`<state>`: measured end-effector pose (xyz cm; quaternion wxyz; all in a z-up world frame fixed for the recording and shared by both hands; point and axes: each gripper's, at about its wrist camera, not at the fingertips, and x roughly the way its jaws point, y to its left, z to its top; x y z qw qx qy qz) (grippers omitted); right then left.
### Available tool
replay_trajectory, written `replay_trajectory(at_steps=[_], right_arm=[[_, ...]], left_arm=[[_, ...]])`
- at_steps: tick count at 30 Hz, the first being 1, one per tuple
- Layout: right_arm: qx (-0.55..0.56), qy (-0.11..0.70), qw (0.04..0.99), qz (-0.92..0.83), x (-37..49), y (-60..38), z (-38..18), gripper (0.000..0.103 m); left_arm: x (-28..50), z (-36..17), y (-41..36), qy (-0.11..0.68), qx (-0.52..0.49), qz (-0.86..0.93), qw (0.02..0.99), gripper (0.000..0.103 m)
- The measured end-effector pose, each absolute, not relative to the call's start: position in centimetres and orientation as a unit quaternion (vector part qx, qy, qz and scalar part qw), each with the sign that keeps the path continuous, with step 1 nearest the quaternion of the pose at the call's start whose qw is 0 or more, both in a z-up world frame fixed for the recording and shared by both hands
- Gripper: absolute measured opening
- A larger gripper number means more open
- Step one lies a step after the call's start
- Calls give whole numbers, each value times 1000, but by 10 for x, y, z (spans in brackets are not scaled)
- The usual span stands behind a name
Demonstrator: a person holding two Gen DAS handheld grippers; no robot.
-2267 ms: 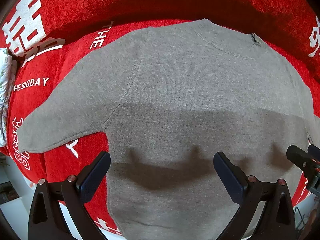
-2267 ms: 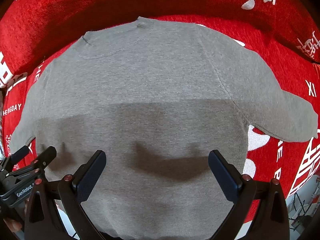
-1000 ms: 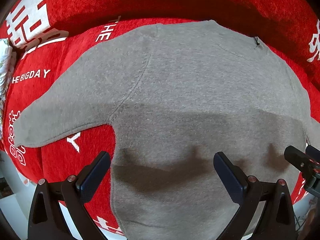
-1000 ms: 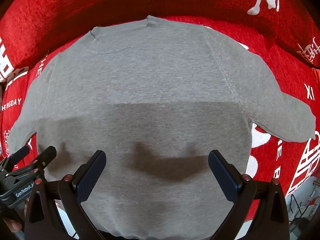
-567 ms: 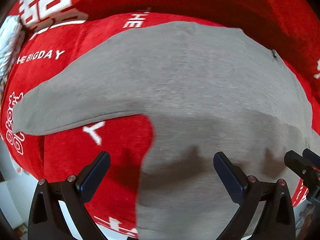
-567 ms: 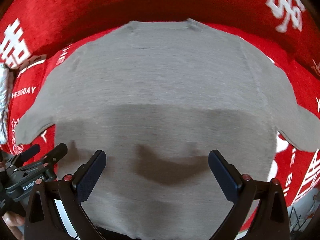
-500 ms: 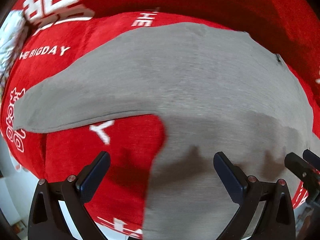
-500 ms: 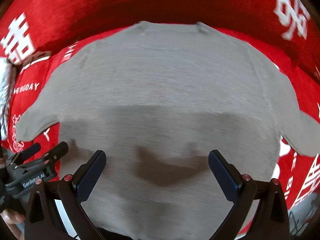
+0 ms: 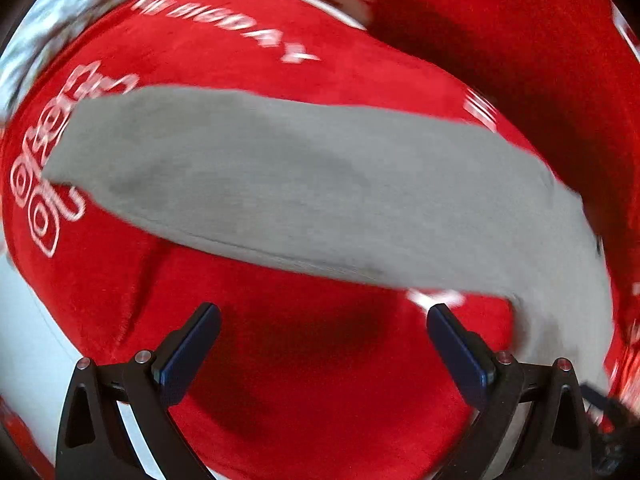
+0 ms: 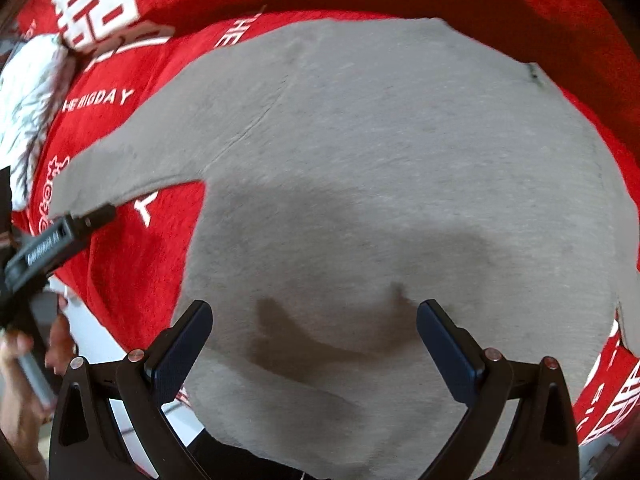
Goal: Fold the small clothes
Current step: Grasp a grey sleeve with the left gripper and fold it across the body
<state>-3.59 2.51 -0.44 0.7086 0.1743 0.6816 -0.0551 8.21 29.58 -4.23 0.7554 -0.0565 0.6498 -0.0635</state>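
Observation:
A grey sweater [image 10: 380, 184] lies flat, back side up, on a red cloth [image 10: 132, 264] with white lettering. Its left sleeve [image 9: 280, 184] stretches across the left wrist view, cuff to the left. My left gripper [image 9: 323, 340] is open and empty above the red cloth just in front of that sleeve; it also shows in the right wrist view [image 10: 68, 228] near the cuff. My right gripper [image 10: 314, 334] is open and empty above the sweater's lower body.
The red cloth [image 9: 304, 392] covers a sofa-like seat and backrest. A white patterned fabric [image 10: 28, 120] lies at the far left. The seat's front edge and pale floor [image 9: 24, 332] show at lower left. A hand [image 10: 24, 364] holds the left gripper's handle.
My left gripper has swung left, off the sweater's body and over to the left sleeve. My right gripper has also shifted left over the body. Both stay open.

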Motion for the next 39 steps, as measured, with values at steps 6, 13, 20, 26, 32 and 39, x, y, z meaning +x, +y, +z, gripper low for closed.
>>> replay_trajectory(at_steps=[6, 13, 20, 26, 32, 39], right_arm=[[167, 691, 702, -43, -29, 39, -10, 102], [161, 693, 702, -44, -24, 47, -13, 102], [169, 687, 705, -49, -32, 43, -7, 102], [196, 675, 709, -64, -45, 33, 2, 102], [226, 654, 717, -84, -66, 13, 16, 102], [265, 627, 722, -124, -104, -41, 27, 102]], left_arm=[[106, -66, 354, 634, -179, -47, 751, 103], [132, -65, 367, 601, -255, -64, 755, 103], [136, -72, 376, 595, -268, -33, 757, 13], [139, -37, 355, 566, -215, -82, 791, 12], [136, 16, 288, 528, -157, -197, 811, 12], [105, 60, 151, 492, -84, -363, 787, 12]])
